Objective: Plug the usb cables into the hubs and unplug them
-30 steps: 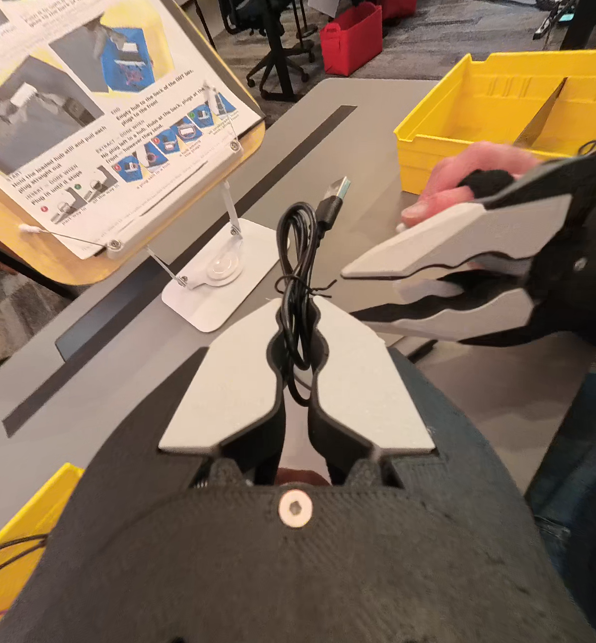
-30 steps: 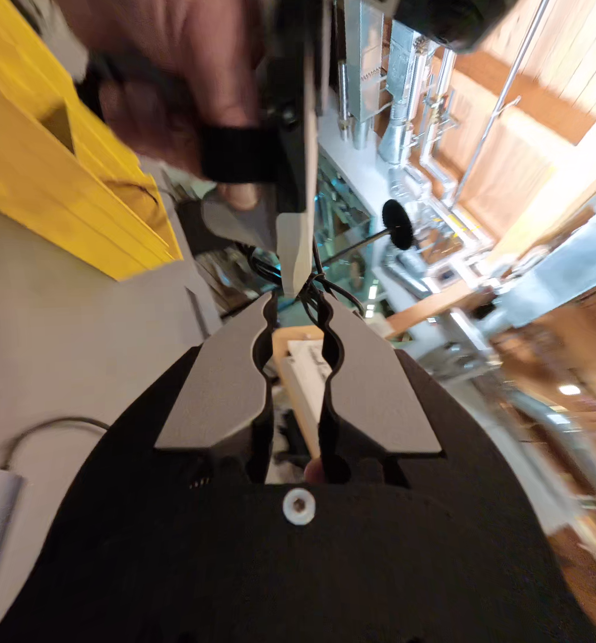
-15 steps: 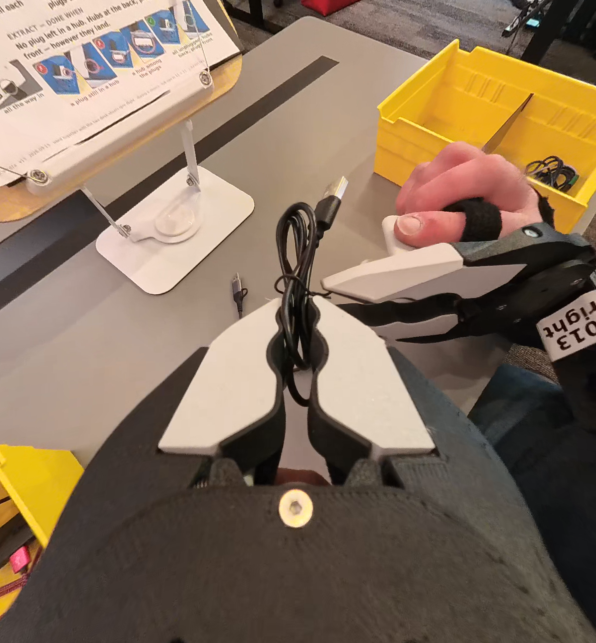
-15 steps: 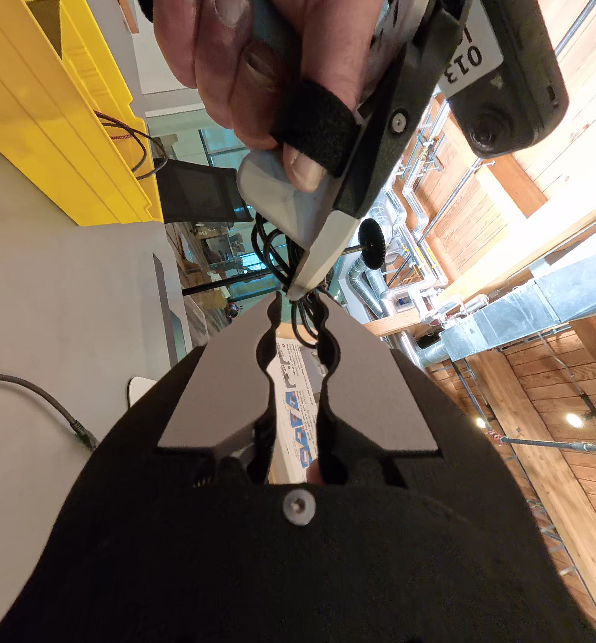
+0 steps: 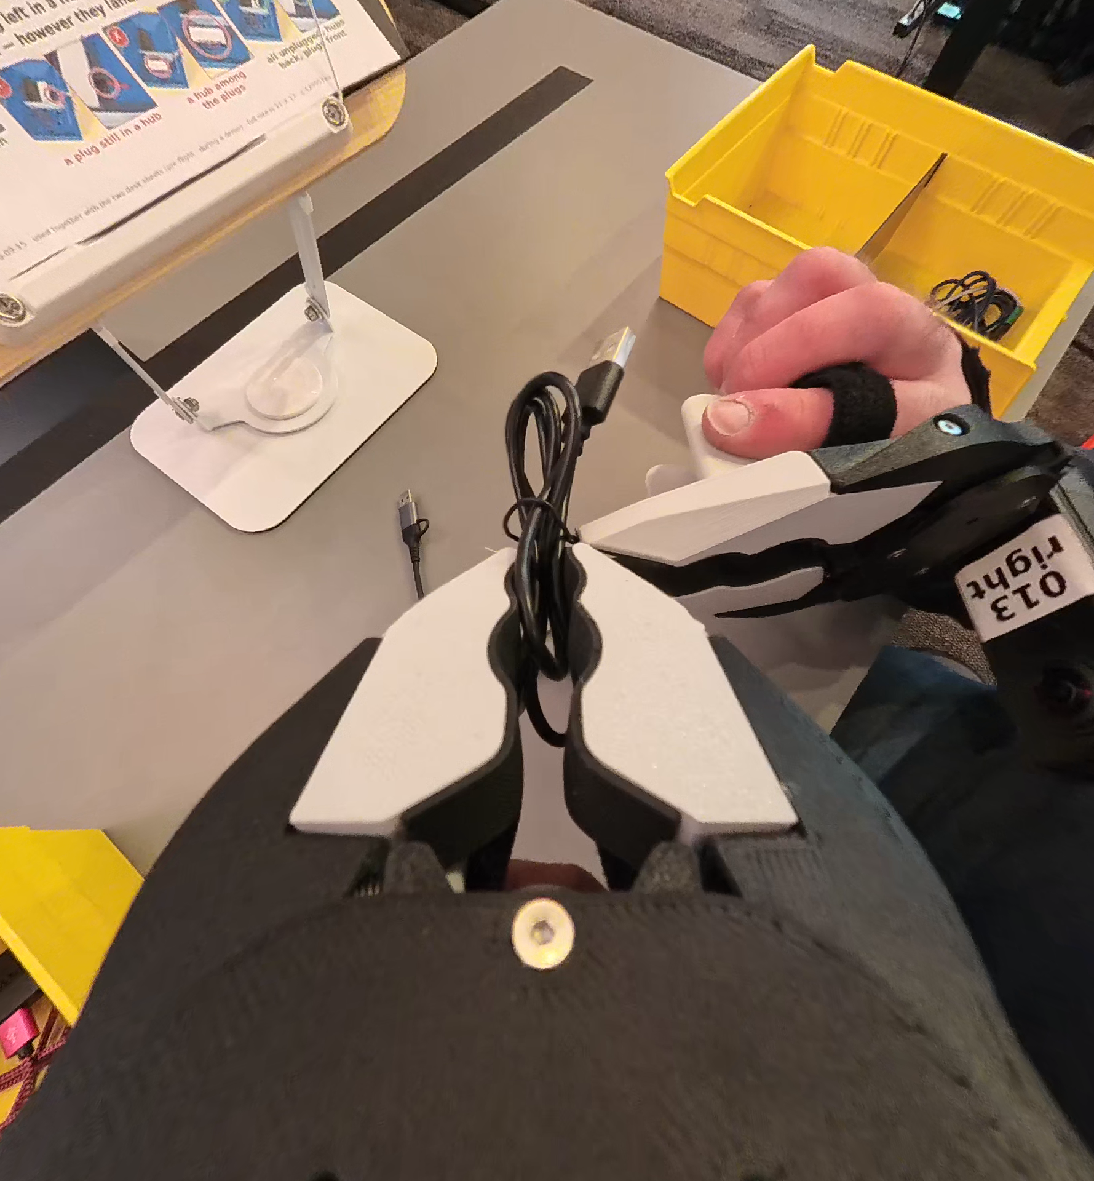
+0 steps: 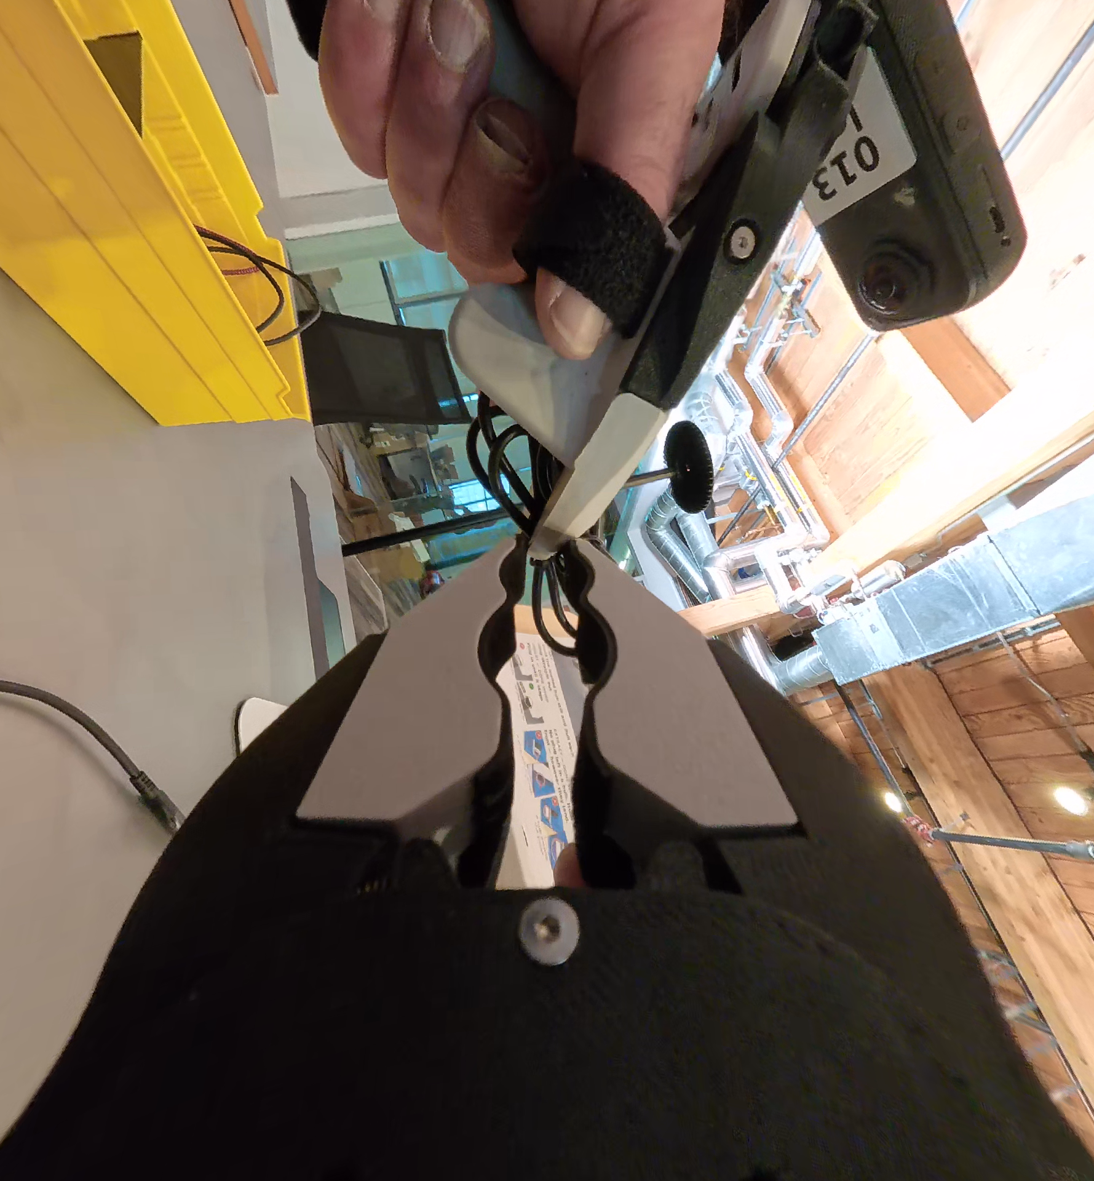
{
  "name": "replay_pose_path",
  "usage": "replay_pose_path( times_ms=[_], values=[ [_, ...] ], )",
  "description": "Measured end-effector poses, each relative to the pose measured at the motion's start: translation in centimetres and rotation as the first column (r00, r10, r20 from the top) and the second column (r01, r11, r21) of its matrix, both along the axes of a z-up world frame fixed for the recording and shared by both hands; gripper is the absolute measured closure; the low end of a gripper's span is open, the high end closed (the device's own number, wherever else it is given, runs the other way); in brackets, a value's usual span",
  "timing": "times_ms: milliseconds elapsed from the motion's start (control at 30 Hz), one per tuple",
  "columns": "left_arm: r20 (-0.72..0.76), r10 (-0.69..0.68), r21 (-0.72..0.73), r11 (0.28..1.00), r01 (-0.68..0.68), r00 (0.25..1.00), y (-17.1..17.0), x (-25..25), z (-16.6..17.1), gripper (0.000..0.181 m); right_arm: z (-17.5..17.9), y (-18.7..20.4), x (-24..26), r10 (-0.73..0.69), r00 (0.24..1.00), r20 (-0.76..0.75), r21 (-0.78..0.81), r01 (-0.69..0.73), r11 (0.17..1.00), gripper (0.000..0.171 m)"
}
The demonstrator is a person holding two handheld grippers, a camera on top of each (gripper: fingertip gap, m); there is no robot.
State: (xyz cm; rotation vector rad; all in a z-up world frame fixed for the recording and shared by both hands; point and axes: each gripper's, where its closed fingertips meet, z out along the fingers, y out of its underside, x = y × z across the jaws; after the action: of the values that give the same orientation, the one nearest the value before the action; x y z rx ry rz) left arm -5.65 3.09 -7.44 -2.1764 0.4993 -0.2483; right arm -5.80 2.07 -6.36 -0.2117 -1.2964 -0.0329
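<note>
My left gripper point(image 5: 544, 553) is shut on a coiled black usb cable point(image 5: 541, 447) bound by a thin twist tie. The cable's silver plug point(image 5: 608, 367) points up and away above the grey table point(image 5: 467, 255). My right gripper point(image 5: 589, 546) comes in from the right, turned on its side, and its tips meet the bundle at the tie, just past the left fingertips. In the right wrist view my right gripper point(image 6: 552, 553) is closed to a narrow gap with cable strands point(image 6: 499, 460) at its tips. No hub is in view.
A loose grey braided cable end point(image 5: 407, 511) lies on the table and also shows in the right wrist view point(image 6: 148, 799). A yellow bin point(image 5: 787, 160) holding a black cable coil stands back right. Another yellow bin point(image 5: 33, 895) sits front left. An instruction sheet stand point(image 5: 276, 409) stands back left. The tips of both grippers are at nearly the same place.
My right gripper has moved left until its tips touch the cable bundle, and its jaws have narrowed. My left gripper has tilted down towards the table, still holding the cable.
</note>
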Motion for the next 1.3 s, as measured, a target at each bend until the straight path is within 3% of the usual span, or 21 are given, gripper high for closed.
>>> replay_pose_path(
  times_ms=[367, 767, 1000, 1067, 1200, 1300],
  values=[
    [-0.067, -0.072, -0.09, 0.994, 0.066, 0.995, -1.1, 0.3, -0.6, 0.173, -0.6, -1.0, 0.4, 0.051, 0.997, 0.052, 0.024, -0.052, 0.998, 0.163],
    [-0.032, -0.104, -0.169, 0.981, 0.097, 0.994, -1.6, 0.3, -1.0, 0.173, -1.1, -0.8, 0.5, 0.045, 0.996, 0.079, 0.009, -0.046, 0.999, 0.171],
    [-0.049, -0.117, -0.114, 0.987, 0.111, 0.992, -1.3, 0.6, -0.7, 0.173, -0.7, -0.4, 0.8, 0.157, 0.987, 0.041, -0.268, -0.141, 0.953, 0.171],
    [-0.051, -0.125, -0.08, 0.989, 0.121, 0.991, -1.3, 0.8, -0.3, 0.173, -0.2, -0.4, 1.1, 0.233, 0.972, -0.014, -0.43, -0.217, 0.876, 0.171],
    [-0.089, -0.138, 0.003, 0.99, 0.139, 0.986, -1.0, 1.1, 0.6, 0.173, 0.7, -0.4, 1.5, 0.343, 0.927, -0.15, -0.696, -0.346, 0.629, 0.171],
    [-0.144, -0.151, 0.089, 0.982, 0.165, 0.978, -0.8, 1.3, 1.4, 0.173, 1.5, -0.2, 1.8, 0.409, 0.849, -0.335, -0.848, -0.461, 0.262, 0.171]
  ],
)
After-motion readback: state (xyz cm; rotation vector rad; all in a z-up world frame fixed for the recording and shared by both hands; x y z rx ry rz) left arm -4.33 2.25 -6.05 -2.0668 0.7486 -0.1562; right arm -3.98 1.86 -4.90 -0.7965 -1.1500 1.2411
